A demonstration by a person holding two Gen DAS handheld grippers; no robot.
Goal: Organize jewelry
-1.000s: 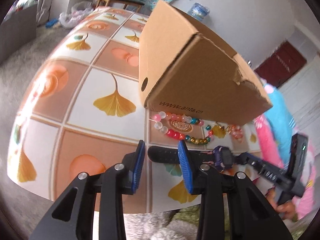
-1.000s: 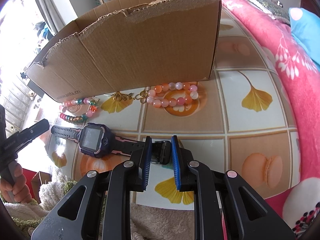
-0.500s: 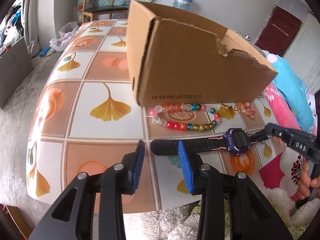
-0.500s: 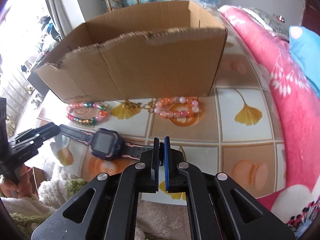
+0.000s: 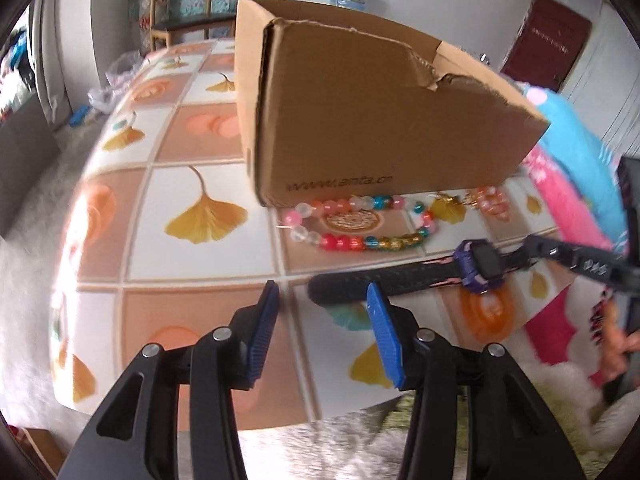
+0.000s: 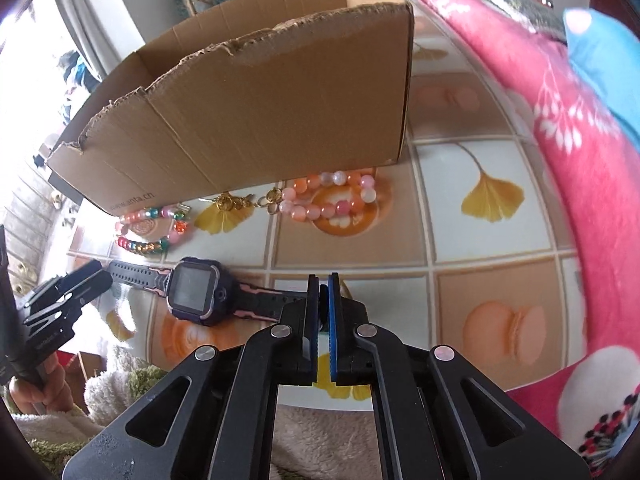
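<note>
Right gripper (image 6: pixel 323 280) is sitting at 6 o'clock in the right wrist view, blue pads pressed together on the end of the watch (image 6: pixel 195 291) strap. The strap is running out to 9 o'clock, the square face turned up, the rest of the watch lying flat on the tiled table (image 6: pixel 492 276). The pinch is at the very tip, probably so the watch can hang free when it is lifted.

Left gripper (image 5: pixel 322 300) is at 6 o'clock in the left wrist view, jaws opening and nothing between them. The free strap end of the watch (image 5: pixel 478 266) is lying just past the right pad, toward 1 o'clock, not touched. It is looking like a two-ended grip in the making, but that is a guess.

Farther out, a mixed-colour bead bracelet (image 5: pixel 356 224) is lying at 12 o'clock, just in front of the cardboard box (image 5: pixel 384 120). A pink bead bracelet (image 6: pixel 332 198) is lying at 12 o'clock in the right wrist view, with a small gold piece (image 6: pixel 232 202) beside it, both close to the box wall. The box is open at the top with a torn front edge, likely the place where the jewelry is going. Nothing can be seen inside it from here.

The person's hand (image 6: pixel 38 380) is gripping the left handle at 8 o'clock.
</note>
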